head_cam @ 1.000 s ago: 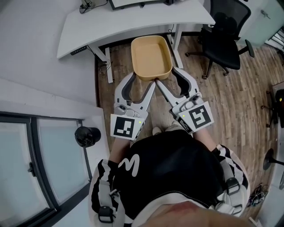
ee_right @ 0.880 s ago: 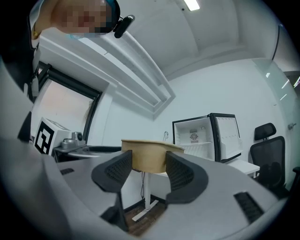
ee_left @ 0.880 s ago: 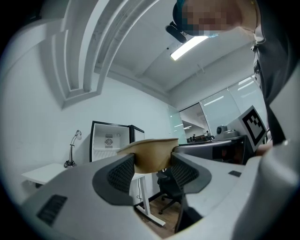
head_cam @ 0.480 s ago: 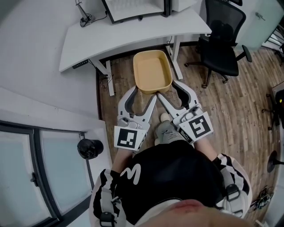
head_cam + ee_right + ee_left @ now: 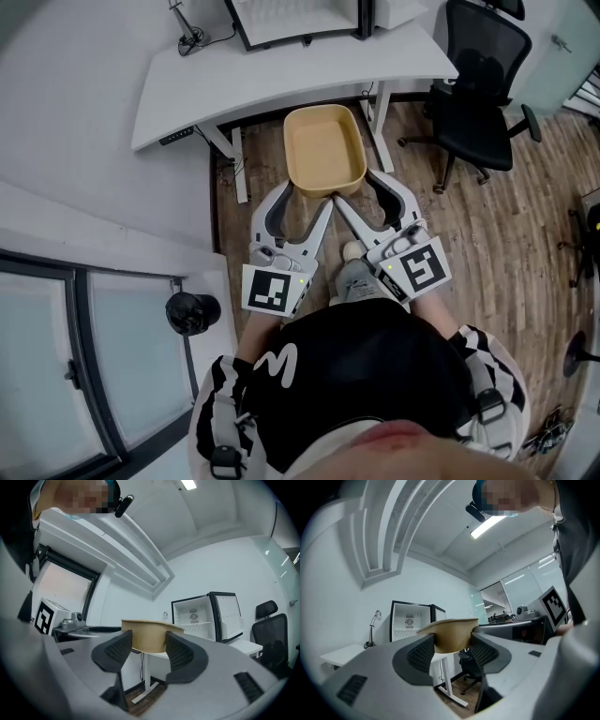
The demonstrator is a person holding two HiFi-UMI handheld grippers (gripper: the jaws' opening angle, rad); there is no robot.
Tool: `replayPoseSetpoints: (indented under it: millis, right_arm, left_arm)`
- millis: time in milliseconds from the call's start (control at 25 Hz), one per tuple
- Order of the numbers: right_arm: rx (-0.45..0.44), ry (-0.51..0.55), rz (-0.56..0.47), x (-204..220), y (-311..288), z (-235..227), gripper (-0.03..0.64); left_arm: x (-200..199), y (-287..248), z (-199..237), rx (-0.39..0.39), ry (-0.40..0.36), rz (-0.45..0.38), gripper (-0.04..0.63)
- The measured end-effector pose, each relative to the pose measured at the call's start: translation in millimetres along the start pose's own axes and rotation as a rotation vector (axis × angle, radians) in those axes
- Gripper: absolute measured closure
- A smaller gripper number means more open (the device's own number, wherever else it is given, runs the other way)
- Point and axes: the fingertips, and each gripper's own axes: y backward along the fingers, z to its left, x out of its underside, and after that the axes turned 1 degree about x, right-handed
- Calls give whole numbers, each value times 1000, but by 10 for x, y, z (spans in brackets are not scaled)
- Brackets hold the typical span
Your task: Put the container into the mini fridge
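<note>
- Since a second ago the container (image 5: 324, 150) and both grippers have crept toward the desk (image 5: 281, 75). Its far rim now overlaps the desk edge in the head view, and a shoe (image 5: 356, 277) shows under the right gripper.
- Left gripper (image 5: 307, 192) is clamped on the container's near wall, at the left corner. Its own view shows the tan wall pinched between the two dark ribbed pads (image 5: 423, 652).
- Right gripper (image 5: 361, 187) is doing the same on the near wall at the right corner, with the pads (image 5: 180, 653) closed on tan wall there too.
- So the container hangs out in front of both grippers, held level with the open side up. It looks empty from above.
- Fridge (image 5: 206, 616) is straight ahead of the grippers and well beyond the container. It stands on the desk with its door swung open to the right, showing a white inside with a shelf.
- A small lamp (image 5: 372, 630) sits on the desk left of the fridge, as seen from the left gripper.
- Black office chair (image 5: 478, 75) is off to the right of the right gripper, on the wood floor (image 5: 506, 225).
</note>
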Motion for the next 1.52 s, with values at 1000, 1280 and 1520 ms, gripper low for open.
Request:
replayPoseSetpoints:
  millis: [1000,1280,1520]
  right_arm:
    - [-27,16,-12,103,-775,-830,382]
    - [-26,2,-8,140,-1028,-1044,383]
    - [-37,8,-8,96,-1256,-1249,383]
  left_arm:
    - [205,-975,547,-15,7,-10,347]
    - [243,-1230,749,-18,10,-7,347]
    - [247,-1486,911,-22,8,-3,347]
